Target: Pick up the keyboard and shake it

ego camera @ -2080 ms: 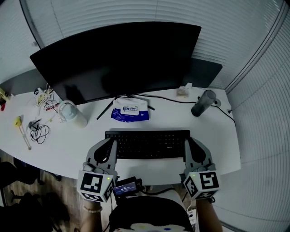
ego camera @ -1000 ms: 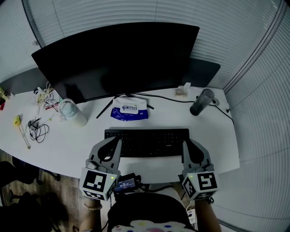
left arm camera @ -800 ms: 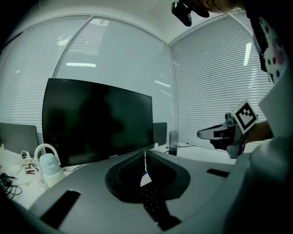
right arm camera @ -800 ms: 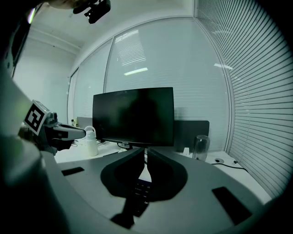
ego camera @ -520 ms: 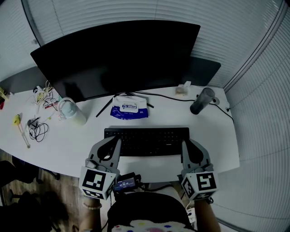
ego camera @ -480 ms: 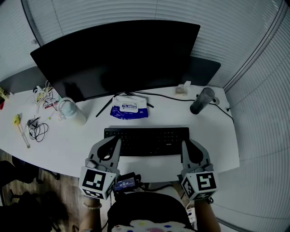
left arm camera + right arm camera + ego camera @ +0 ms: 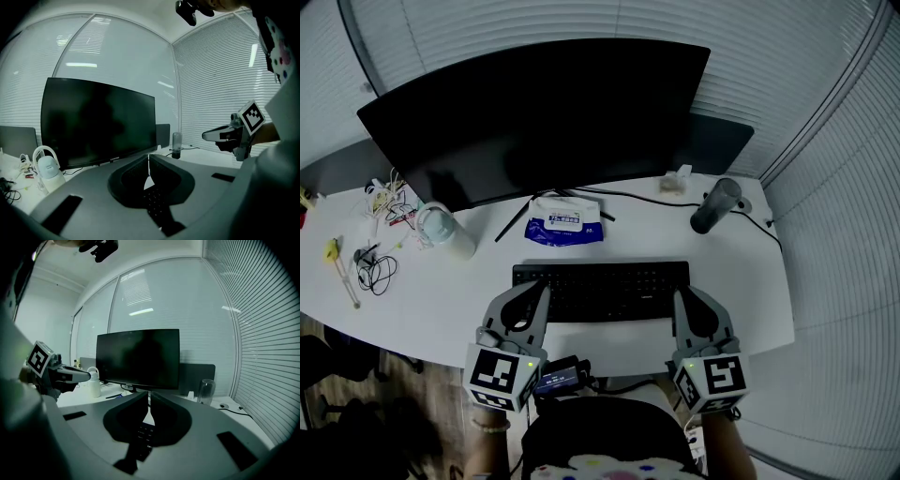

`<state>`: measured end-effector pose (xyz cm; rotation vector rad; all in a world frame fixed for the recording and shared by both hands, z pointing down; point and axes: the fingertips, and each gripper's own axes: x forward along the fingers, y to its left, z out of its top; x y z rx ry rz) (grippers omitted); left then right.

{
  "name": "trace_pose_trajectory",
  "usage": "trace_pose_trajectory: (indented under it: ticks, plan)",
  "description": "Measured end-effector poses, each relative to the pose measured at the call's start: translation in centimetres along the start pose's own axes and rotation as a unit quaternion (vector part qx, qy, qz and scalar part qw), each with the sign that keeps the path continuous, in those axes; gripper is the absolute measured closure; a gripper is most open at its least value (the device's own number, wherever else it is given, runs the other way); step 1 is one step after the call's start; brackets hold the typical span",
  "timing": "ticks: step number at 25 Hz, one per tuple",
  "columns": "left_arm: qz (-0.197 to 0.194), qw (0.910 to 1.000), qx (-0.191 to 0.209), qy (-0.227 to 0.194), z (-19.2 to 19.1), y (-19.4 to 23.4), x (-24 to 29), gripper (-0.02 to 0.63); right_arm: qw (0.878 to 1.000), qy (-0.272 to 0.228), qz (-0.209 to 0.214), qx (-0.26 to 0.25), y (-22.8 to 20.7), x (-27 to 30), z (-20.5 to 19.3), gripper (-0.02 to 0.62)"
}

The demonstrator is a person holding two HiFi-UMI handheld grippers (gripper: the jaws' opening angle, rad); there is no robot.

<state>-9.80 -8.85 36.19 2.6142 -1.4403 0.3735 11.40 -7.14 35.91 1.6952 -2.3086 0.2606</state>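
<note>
The left tongs [image 7: 544, 292] and right tongs [image 7: 678, 296] are found nearest, side by side at the front edge of the surface [image 7: 750, 300], both pointed away from the person. Each pair is seen pressed together, with nothing pinched between the jaws. Their tips are placed over the two front corners of the keyboard [image 7: 600, 286]; whether it is touched cannot be told. The keyboard is laid flat on the surface, lengthwise between the tongs, and its keys are glimpsed beneath the jaws in both gripper views. Just behind it a wipes pack [image 7: 565, 221] is laid. To the left a white bottle [image 7: 441, 230] is stood, with cables [image 7: 380, 272] scattered further left. To the right a dark tumbler [image 7: 712, 206] is stood upright, and a cord [image 7: 764, 234] is run past it. Behind these the surface is spanned by a wide dark monitor [image 7: 544, 122]. Farthest back, the room is closed off by blinds [image 7: 825, 187].
</note>
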Motion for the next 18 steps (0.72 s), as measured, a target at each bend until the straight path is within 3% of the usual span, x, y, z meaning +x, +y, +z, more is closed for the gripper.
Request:
trace_pose_trajectory:
  ticks: [18]
  plan:
    - [0.003,1.0,-0.003,0.005,-0.46,0.46,0.25,0.583,1.0,0.006,0.017,-0.014,0.58,0.83,-0.23,0.552]
